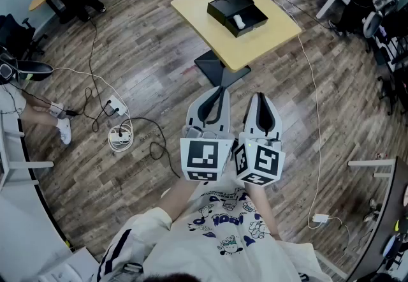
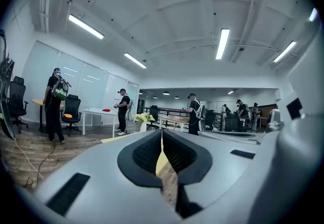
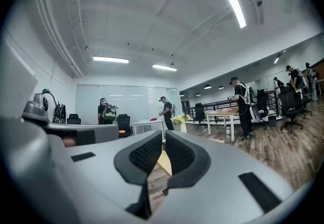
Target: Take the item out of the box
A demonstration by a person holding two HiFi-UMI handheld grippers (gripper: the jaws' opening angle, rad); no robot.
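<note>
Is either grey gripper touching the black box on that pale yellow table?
No: the left gripper and right gripper hover over the wooden floor, well short of the black box on the pale yellow table.

A person wears a cream short-sleeved T-shirt [image 1: 188, 249] printed across the chest with blue cartoon figures and lettering, with a dark stripe along its left sleeve. Just ahead of the T-shirt, the left gripper [image 1: 220, 89] and right gripper [image 1: 260, 96] have matching pale grey, tapering shells with black oval recesses. Each carries a white marker cube [image 1: 205, 158] bearing black square patterns. Black dimpled pads [image 2: 144, 151] line the jaws.
</note>
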